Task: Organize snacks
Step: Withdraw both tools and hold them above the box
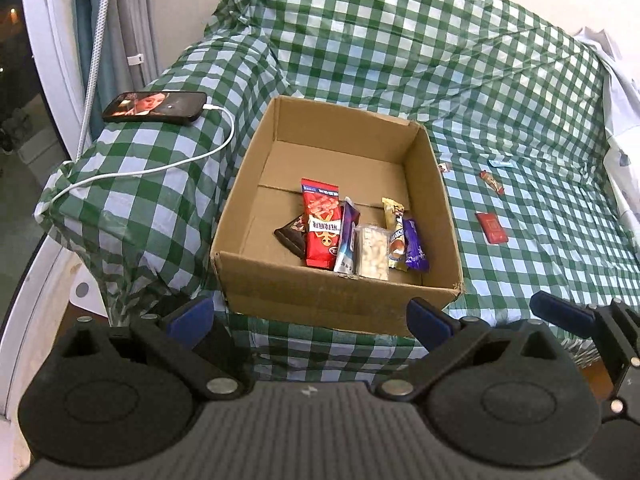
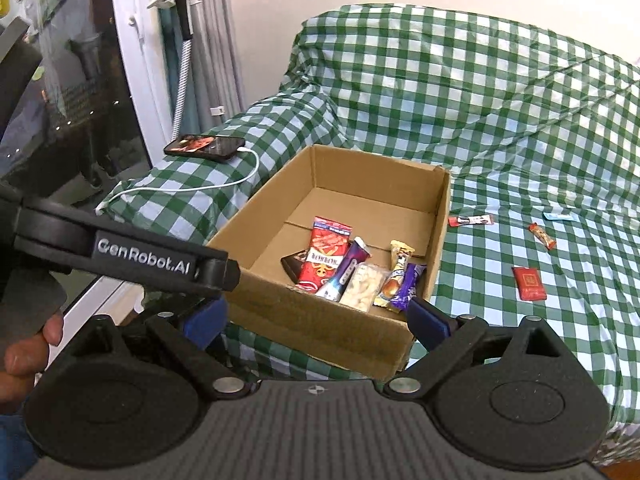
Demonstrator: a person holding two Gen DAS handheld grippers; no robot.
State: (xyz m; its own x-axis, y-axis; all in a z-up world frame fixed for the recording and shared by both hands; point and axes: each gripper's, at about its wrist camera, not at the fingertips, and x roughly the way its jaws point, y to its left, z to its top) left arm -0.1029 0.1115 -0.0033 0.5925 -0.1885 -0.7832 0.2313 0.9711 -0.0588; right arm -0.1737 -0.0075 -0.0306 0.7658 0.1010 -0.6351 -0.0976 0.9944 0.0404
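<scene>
Left wrist view: the left gripper point(image 1: 310, 314) hovers at the near wall of the open brown cardboard box point(image 1: 438, 200), jaws spread wide and empty. Inside, against the near wall, lie a red printed snack packet point(image 1: 323, 224), a clear pack of pale nuts point(image 1: 373, 251) and a purple wrapper point(image 1: 416, 246). On the green-and-white checked cloth point(image 1: 400, 48) right of the box lie a flat red sachet point(image 1: 492, 227) and a small red-and-gold candy point(image 1: 492, 181). The right gripper's blue fingertip point(image 1: 560, 314) shows at the lower right. Right wrist view: the right gripper point(image 2: 316, 318) is likewise wide open and empty, close to the box's near corner. The likely next step is collecting the flat red sachet; a low, level approach should catch its thin edge. The cloth right of the box offers open room; the black phone point(image 2: 204, 146) and white cable point(image 2: 224, 186) lie left.
</scene>
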